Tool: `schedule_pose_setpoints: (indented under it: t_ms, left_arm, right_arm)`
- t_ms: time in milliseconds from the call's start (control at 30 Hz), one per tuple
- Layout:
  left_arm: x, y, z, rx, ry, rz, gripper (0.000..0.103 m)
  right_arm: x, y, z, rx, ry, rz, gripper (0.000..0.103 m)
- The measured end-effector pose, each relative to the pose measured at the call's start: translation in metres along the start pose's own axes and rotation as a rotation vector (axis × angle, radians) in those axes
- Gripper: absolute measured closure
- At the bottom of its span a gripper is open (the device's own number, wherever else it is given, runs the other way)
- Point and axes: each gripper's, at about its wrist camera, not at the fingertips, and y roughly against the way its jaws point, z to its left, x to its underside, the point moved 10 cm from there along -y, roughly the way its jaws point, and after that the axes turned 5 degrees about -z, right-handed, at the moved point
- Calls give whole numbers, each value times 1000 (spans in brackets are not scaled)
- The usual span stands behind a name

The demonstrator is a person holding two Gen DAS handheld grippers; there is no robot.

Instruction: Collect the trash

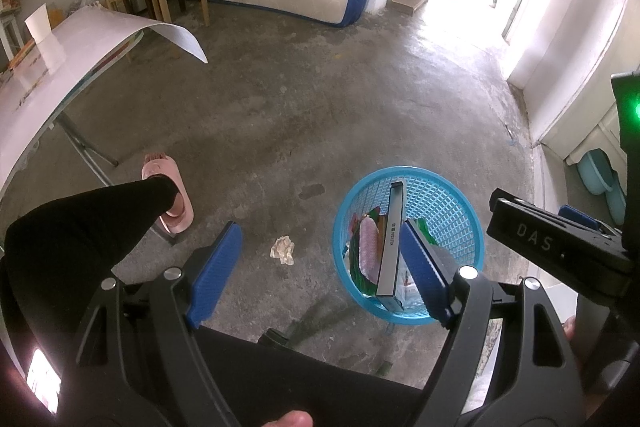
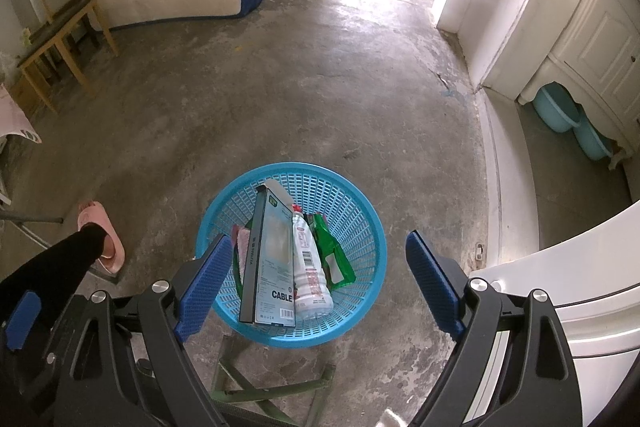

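Left wrist view: left gripper held wide open, nothing gripped; crumpled paper seen on concrete floor between pads, likely next pickup; blue basket set just beside, to the right; table edge and slippered foot at left, open floor ahead.

Right wrist view: right gripper spread wide, empty, poised over blue basket; cable box, bottle, green wrapper already binned; white cabinet close at right.
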Motion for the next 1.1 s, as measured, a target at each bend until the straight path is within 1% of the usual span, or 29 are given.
schedule_pose_setpoints:
  t_ms: [1100]
  left_arm:
    - [-3, -1, -1, -1, 1, -2, 26]
  right_arm:
    - [4, 1, -1, 2, 3, 8, 17]
